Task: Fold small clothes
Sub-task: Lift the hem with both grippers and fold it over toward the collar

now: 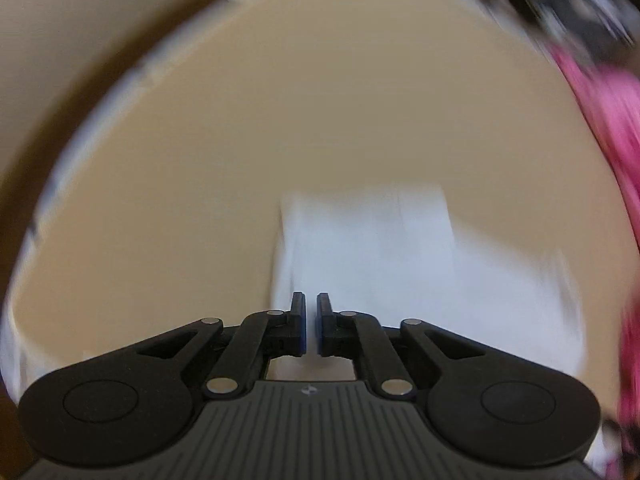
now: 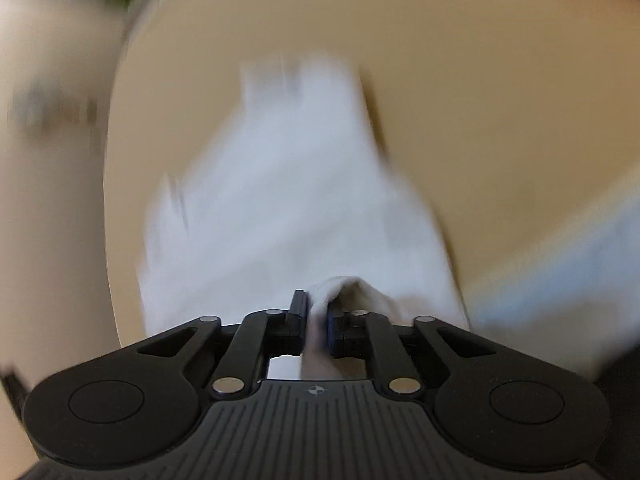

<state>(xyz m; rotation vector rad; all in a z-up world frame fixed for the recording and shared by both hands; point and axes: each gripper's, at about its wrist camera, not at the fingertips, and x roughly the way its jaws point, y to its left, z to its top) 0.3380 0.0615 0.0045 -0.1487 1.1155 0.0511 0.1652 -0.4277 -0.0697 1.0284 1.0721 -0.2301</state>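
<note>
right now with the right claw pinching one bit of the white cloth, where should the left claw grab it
Probably the far left corner of the white cloth, coming in from the bare table on its left. That edge looks straight and flat, and nothing seems to block it. The left claw is nearly shut with nothing in it; the right claw pinches a raised fold. Blur hides finer detail.

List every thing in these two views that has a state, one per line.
left tongs: nearly closed, a narrow gap between the pads, nothing visibly held.
right tongs: shut on a pinched fold of the white garment.
white garment: spread on the table, near edge lifted; blurred.
pink garment: at the table's right edge, blurred.
beige table: bears both garments.
</note>
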